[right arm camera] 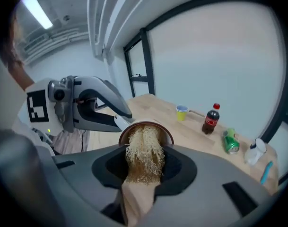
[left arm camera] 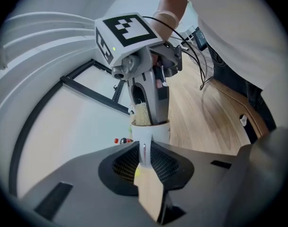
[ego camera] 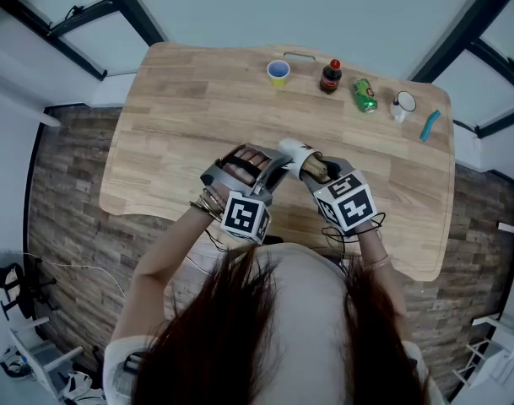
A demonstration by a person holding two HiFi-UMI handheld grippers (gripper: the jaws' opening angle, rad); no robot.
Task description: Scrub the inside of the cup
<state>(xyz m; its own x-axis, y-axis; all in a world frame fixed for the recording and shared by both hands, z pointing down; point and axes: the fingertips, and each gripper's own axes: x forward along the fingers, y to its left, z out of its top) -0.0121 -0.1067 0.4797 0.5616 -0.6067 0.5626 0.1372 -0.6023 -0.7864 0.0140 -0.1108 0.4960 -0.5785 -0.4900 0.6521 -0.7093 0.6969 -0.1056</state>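
A white cup (ego camera: 292, 150) with a brown inside (right arm camera: 146, 128) is held above the wooden table (ego camera: 172, 116) in front of the person. My left gripper (ego camera: 276, 167) is shut on the cup's handle (left arm camera: 144, 151), and the cup (left arm camera: 151, 132) points away from its jaws. My right gripper (ego camera: 312, 167) is shut on a pale fibrous scrubber (right arm camera: 144, 156). The scrubber's far end sits inside the cup's mouth, and the scrubber (left arm camera: 141, 113) also shows at the rim in the left gripper view. The cup's bottom is hidden.
Along the table's far edge stand a yellow cup with a blue inside (ego camera: 278, 72), a cola bottle (ego camera: 330, 76), a green can on its side (ego camera: 364, 94), a small white bottle (ego camera: 399, 108) and a blue stick-like object (ego camera: 430, 126).
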